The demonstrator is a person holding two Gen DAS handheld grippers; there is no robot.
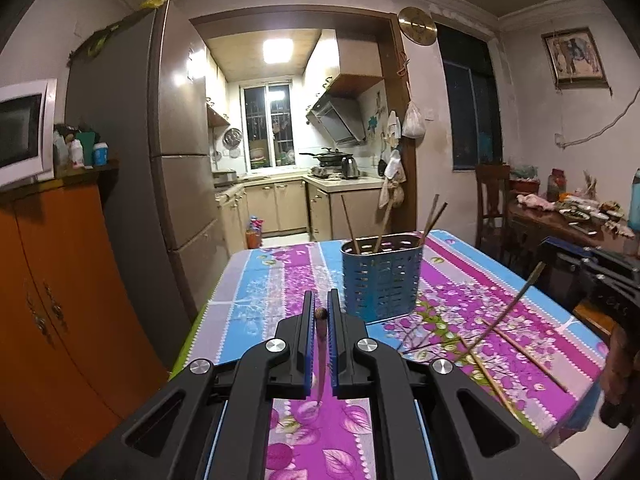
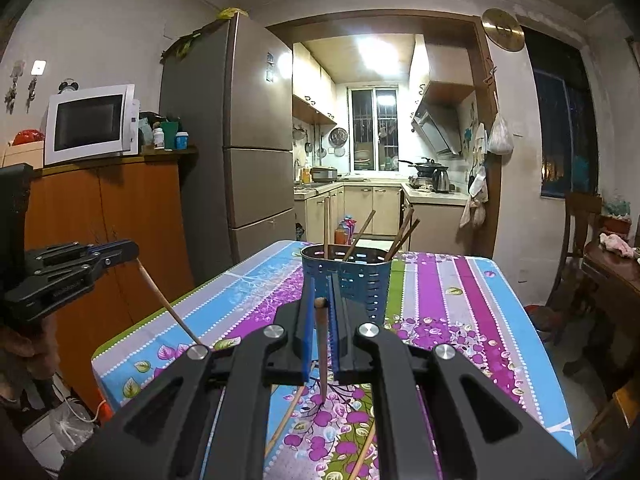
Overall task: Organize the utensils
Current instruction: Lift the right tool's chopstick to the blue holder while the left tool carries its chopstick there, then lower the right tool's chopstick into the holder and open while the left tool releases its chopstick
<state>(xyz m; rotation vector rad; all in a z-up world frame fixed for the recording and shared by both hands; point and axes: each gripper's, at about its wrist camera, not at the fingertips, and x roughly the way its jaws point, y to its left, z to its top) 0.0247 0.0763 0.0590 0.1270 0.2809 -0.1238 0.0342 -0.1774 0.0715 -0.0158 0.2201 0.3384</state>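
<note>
Two chopsticks up: left gripper (image 1: 321, 312) pinches one (image 1: 321, 344), right gripper (image 2: 321, 304) another (image 2: 322, 352), both short of the holder (image 1: 382, 280). Tilted sticks could clip its rim and slip.

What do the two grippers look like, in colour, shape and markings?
Both the left gripper and the right gripper are matte black, angular linkages with triangular cut-outs and round silver pivot bolts. Their jaws are two flat, narrow plates lined with blue ribbed pads. From the side, the right gripper body carries faint embossed lettering, too small to read. No cables or sleeves are visible.
</note>
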